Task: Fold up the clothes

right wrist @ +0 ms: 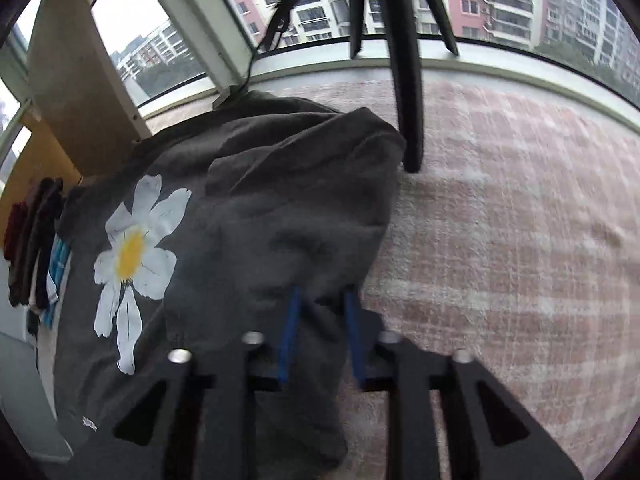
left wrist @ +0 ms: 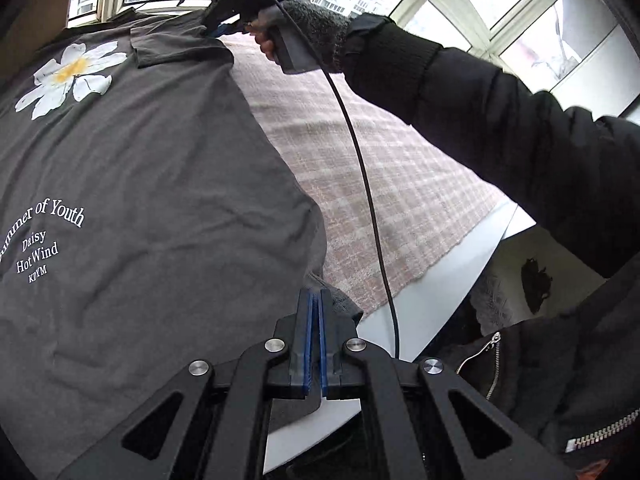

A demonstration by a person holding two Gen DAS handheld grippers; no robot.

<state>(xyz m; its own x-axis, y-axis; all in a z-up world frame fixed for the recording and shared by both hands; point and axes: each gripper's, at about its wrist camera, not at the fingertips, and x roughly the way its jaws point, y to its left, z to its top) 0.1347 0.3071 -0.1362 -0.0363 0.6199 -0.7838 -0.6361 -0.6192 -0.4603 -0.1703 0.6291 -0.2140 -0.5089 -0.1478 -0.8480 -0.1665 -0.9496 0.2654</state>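
Note:
A dark grey T-shirt (left wrist: 160,160) printed with a white daisy and the words "Summer of Youth" lies spread on a pink checked blanket (left wrist: 380,184). My left gripper (left wrist: 316,294) is shut, with the shirt's lower right corner pinched at its tips. At the far top, a gloved hand holds my right gripper (left wrist: 218,28) at the shirt's shoulder. In the right wrist view, bunched fabric of the T-shirt (right wrist: 260,220) fills the narrow gap between the blue pads (right wrist: 294,320) of my right gripper (right wrist: 322,300) and hangs over its base. The sleeve area is folded over beside the daisy.
The blanket (right wrist: 500,240) stretches to the right, ending at a white table edge (left wrist: 432,300). A black tripod leg (right wrist: 408,100) stands on it just past the shirt. A black cable (left wrist: 360,160) hangs across. Windows run along the back, and dark clothes (right wrist: 32,240) sit at far left.

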